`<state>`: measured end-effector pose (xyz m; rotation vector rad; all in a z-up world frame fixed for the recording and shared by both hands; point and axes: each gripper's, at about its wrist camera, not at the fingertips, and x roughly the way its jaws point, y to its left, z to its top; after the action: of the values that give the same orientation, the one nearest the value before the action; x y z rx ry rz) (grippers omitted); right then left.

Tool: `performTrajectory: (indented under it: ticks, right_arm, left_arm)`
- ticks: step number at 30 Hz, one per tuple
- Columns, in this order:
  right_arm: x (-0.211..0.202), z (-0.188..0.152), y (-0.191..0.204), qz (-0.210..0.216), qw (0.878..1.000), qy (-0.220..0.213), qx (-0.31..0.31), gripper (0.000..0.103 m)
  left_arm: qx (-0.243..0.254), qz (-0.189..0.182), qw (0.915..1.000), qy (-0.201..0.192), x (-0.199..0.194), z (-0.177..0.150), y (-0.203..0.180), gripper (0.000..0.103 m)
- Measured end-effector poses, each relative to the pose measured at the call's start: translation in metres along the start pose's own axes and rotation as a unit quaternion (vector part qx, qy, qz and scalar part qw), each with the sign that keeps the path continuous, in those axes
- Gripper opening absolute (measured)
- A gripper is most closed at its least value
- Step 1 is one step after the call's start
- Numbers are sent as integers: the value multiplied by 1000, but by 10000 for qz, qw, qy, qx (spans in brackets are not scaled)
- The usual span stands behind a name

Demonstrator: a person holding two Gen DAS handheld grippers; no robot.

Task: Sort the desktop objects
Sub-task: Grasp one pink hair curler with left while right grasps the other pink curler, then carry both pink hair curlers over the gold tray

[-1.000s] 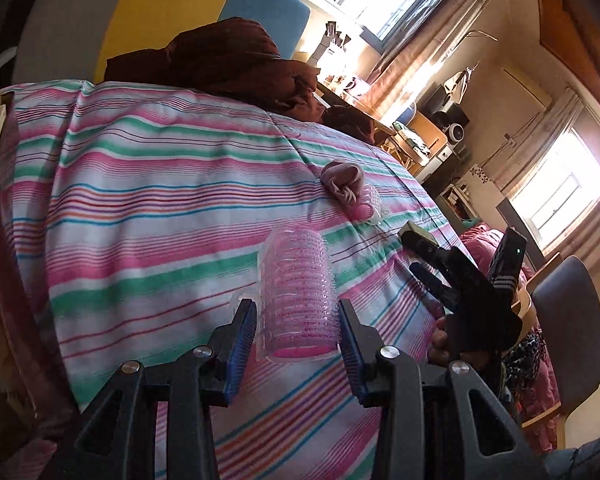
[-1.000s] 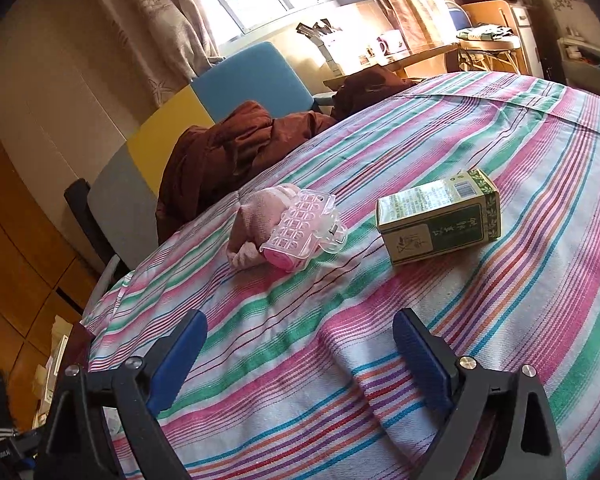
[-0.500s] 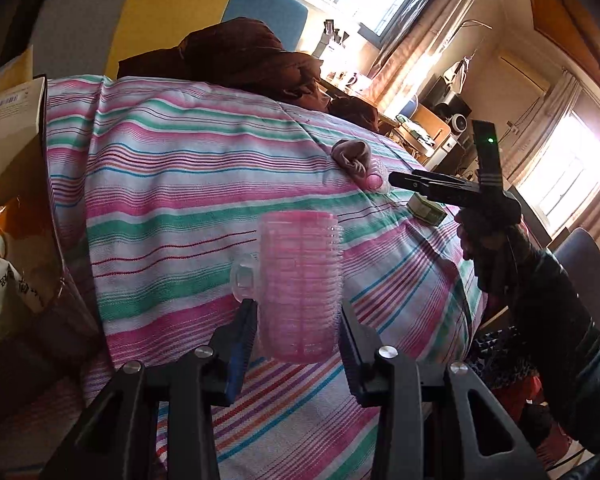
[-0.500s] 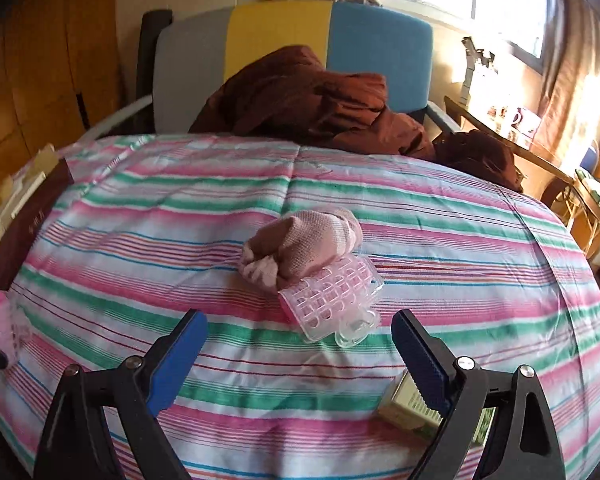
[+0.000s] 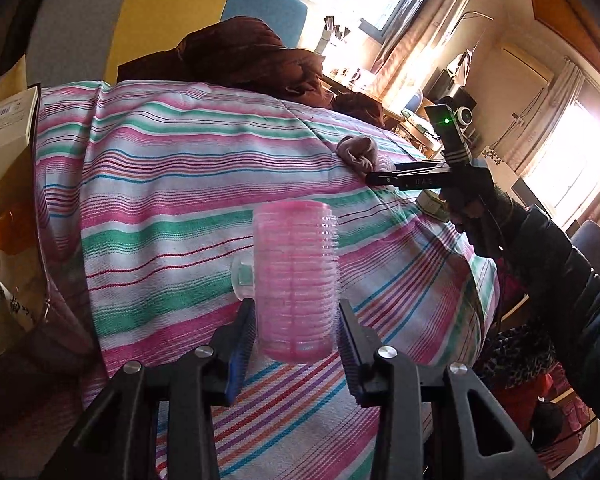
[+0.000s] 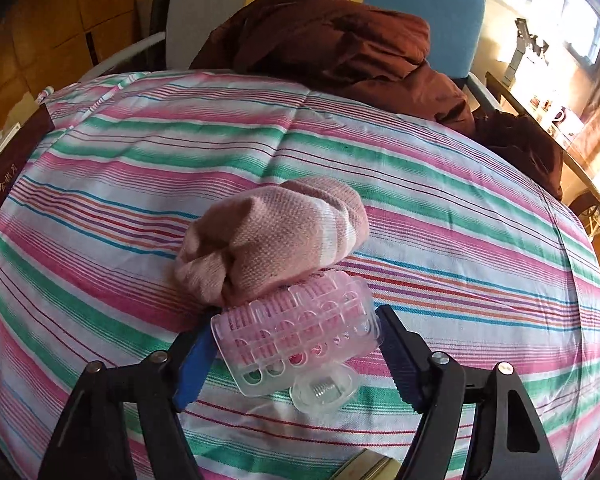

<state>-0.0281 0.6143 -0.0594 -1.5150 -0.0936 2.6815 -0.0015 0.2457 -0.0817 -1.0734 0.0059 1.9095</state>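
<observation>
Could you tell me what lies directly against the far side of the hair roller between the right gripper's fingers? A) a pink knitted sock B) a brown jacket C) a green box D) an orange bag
A: in the right wrist view the pink knitted sock rests bunched against the hair roller framed by the open right gripper.

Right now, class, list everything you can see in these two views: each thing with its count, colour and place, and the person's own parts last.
Hair roller: 2, pink; one held in the left gripper, one between the right gripper's fingers, against the sock.
Sock: 1, pale pink, bundled mid-table.
Tablecloth: 1, pink, green and white stripes, over the table.
Jacket: 1, dark brown, on the chair.
Chair: 1, grey, yellow, blue, behind the table.
Left gripper: 1, black, shut on a roller.
Right gripper: 1, black, open.
Sleeve: 1, dark, right side.
</observation>
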Motion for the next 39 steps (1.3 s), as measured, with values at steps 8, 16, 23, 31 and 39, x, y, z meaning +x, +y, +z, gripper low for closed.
performTrajectory:
  ticks: [8,16,23,31,39]
  right_arm:
    - [-37,-31,29,-34,9988,-348,346,76]
    - [-69,-70,90,1142,9879,-779,700,76]
    - [-92,-79,115,960,9775,-1278,1380,76]
    - [-150,-64,121,794,9570,-2194,1726,75]
    - [-145,-41,146,-889,9689,-1909,1300,75]
  left_arm:
    - [59,56,9999,-107,-5,-5,-2,38]
    - [50,1,9997,-245,-21,-14,-4,38]
    - [85,-17,9987,-510,-46,-19,-7,38]
    - [90,-37,9970,-770,-70,-24,-6,38]
    - [112,-89,9958,-907,-83,-30,-9,38]
